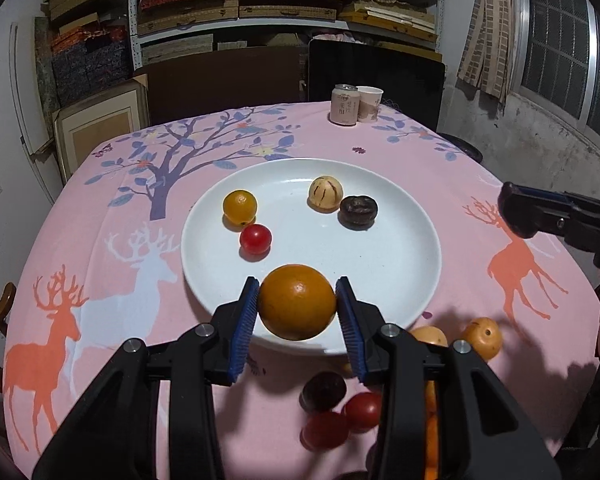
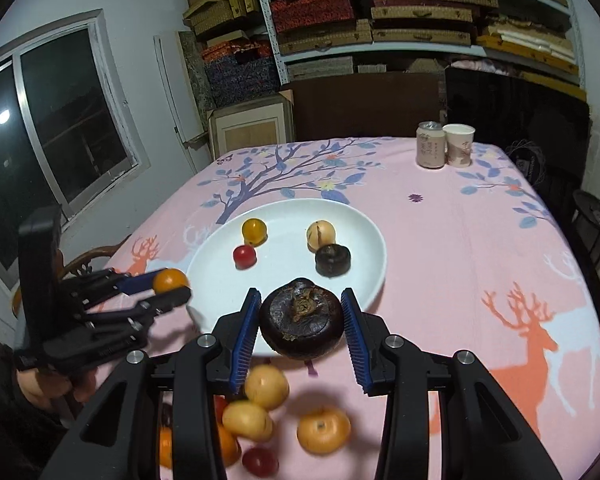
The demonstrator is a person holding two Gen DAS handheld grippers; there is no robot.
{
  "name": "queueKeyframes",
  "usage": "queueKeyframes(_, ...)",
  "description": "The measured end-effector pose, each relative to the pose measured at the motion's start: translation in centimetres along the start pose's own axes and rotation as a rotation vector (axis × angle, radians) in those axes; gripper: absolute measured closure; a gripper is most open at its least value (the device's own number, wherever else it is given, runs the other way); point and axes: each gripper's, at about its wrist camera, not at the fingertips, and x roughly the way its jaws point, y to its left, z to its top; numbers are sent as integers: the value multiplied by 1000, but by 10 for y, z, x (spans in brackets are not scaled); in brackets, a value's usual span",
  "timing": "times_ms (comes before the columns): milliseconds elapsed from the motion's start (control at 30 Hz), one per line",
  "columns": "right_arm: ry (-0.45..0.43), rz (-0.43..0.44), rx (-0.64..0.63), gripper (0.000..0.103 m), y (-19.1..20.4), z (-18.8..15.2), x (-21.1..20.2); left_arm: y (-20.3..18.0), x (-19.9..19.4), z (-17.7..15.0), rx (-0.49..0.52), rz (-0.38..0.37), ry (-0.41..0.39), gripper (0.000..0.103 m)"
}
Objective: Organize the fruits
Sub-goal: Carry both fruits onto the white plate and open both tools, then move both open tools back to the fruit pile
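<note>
My left gripper [image 1: 297, 307] pinches an orange [image 1: 297, 302] over the near rim of the white plate [image 1: 400, 264]. My right gripper [image 2: 300, 322] clamps a dark wrinkled fruit [image 2: 301, 323] above the plate's near edge. More fruit [image 2: 323, 430] lies on the desk [image 2: 460, 240] beneath me.

right tool [image 2: 299, 330] gripping dark fruit [image 2: 301, 324], plate [image 2: 364, 236] beyond

one white plate [image 1: 400, 280] carrying four fruits, two claws each gripping one fruit, one can [image 1: 344, 105], one cup [image 1: 368, 103].
</note>
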Motion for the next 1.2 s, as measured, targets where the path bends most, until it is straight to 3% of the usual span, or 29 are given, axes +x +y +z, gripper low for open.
queueKeyframes(333,115,-18,4,62,0,18,101,15,71,22,-6,11,77,64)
queueKeyframes(567,150,-68,-35,61,2,14,129,18,95,17,-1,17,118,63)
queueKeyframes(633,146,-63,-40,54,3,14,128,19,94,18,-5,27,113,49)
queueKeyframes(700,128,-71,-38,54,2,15,122,21,88,19,-18,36,91,42)
queueKeyframes(900,68,-48,-21,54,1,12,83,18,49,14,-24,39,34,41)
queueKeyframes(1033,46,-33,21,52,-6,-10,50,16,10,-5,-32,30,-13,25)
queueKeyframes(1200,20,-40,83,49,-12,-54,15,13,-28,-46,-38,29,-14,22)
